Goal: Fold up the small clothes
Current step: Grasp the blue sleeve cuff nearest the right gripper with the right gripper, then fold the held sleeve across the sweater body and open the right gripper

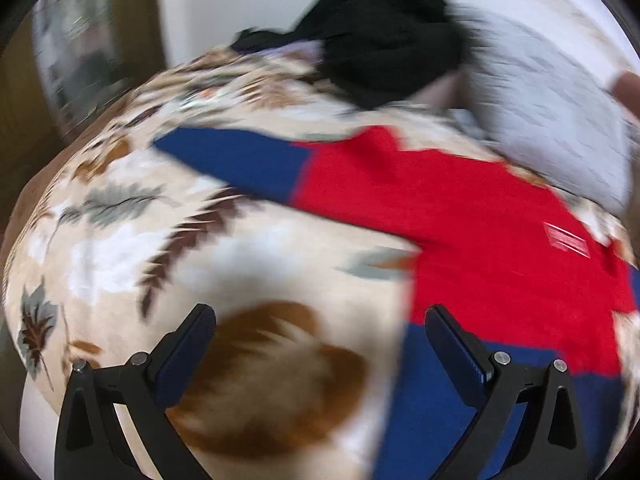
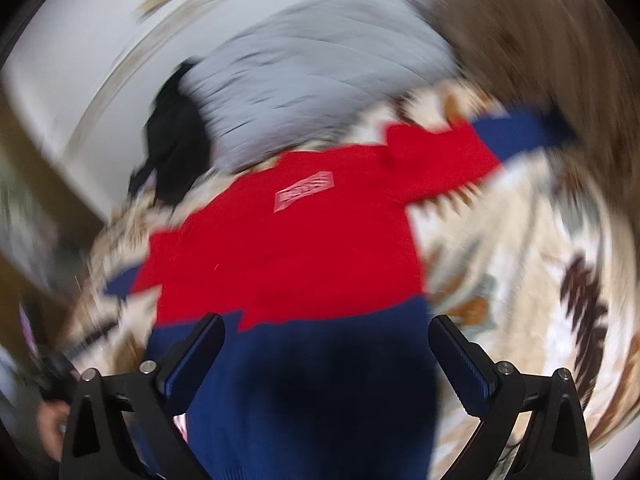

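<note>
Red-and-blue top point(image 2: 288, 240) lay flat on leaf blanket point(image 1: 120, 240). Left gripper point(image 1: 320, 340) & right gripper point(image 2: 326, 340) both spread wide, holding nothing. Fold prob. just starting; next, grab a sleeve.

Left tongs point(image 1: 320, 322): both fingers in view, spread wide apart, nothing between the pads. Dark ribbed pad faces turned inward toward each other. Fingers point(image 1: 186, 354) angle outward from the black mount at the lower edge of the view.

Right tongs point(image 2: 326, 330): fingers likewise spread wide, gap between the pads unoccupied. Fingers point(image 2: 460, 360) symmetrical about the centre line, tips pointing forward and upward in the frame.

Both views heavily motion-blurred; finer detail of the mounts cannot be told.
</note>
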Demonstrator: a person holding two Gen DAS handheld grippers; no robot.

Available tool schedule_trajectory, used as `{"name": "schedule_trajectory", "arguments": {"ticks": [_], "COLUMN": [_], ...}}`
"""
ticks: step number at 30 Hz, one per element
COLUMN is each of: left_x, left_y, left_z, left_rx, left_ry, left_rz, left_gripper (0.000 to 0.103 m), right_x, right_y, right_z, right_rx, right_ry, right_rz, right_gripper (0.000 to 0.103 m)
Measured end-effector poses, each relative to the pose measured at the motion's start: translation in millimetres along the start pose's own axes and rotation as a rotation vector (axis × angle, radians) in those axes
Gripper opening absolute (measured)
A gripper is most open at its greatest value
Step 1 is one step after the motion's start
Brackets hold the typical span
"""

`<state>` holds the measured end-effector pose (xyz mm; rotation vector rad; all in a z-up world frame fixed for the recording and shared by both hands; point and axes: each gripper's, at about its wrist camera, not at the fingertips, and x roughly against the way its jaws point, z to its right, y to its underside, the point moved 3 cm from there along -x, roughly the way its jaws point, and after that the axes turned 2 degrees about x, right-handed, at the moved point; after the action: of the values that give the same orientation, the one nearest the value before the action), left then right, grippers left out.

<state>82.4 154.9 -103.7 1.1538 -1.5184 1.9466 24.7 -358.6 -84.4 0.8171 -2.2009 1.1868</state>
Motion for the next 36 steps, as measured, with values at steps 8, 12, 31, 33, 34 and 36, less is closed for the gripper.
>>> {"name": "schedule_trajectory", "arguments": {"ticks": [8, 12, 31, 33, 34, 36], "left_x": [-47.0, -72.2, -81.9, -81.7, -81.3, -81.1], "left_y": [-33.5, -23.8, -21.1, -21.1, -21.1, -21.1], "left_z": [-87.3, -98.3, -92.7, -93.3, -93.6, -94.0], "left_rx": [0.249, 0.254, 0.208, 0.210, 0.212, 0.214], "left_ry": [-0.102, -0.148, -0.218, -0.214, -0.212, -0.210], "left_rz": [0.059, -0.009, 0.001, 0.003, 0.004, 0.005], "left_gripper": [0.103, 0.103, 0.103, 0.103, 0.103, 0.103], "right_x": [-15.4, -42.1, -53.7, -41.5, -37.9, -38.9], "right_y": [-95.4, -135.3, -222.9, -232.9, -233.0, -219.2], "right_z": [138.3, 184.3, 143.2, 73.7, 37.5, -44.6], "right_rx": [-0.398, -0.501, -0.224, -0.071, 0.003, 0.173], "right_ry": [-0.007, 0.022, 0.279, 0.224, 0.185, 0.091], "right_rz": [0.165, 0.214, 0.322, 0.373, 0.394, 0.409], "right_gripper": [0.084, 0.080, 0.008, 0.008, 0.008, 0.008]}}
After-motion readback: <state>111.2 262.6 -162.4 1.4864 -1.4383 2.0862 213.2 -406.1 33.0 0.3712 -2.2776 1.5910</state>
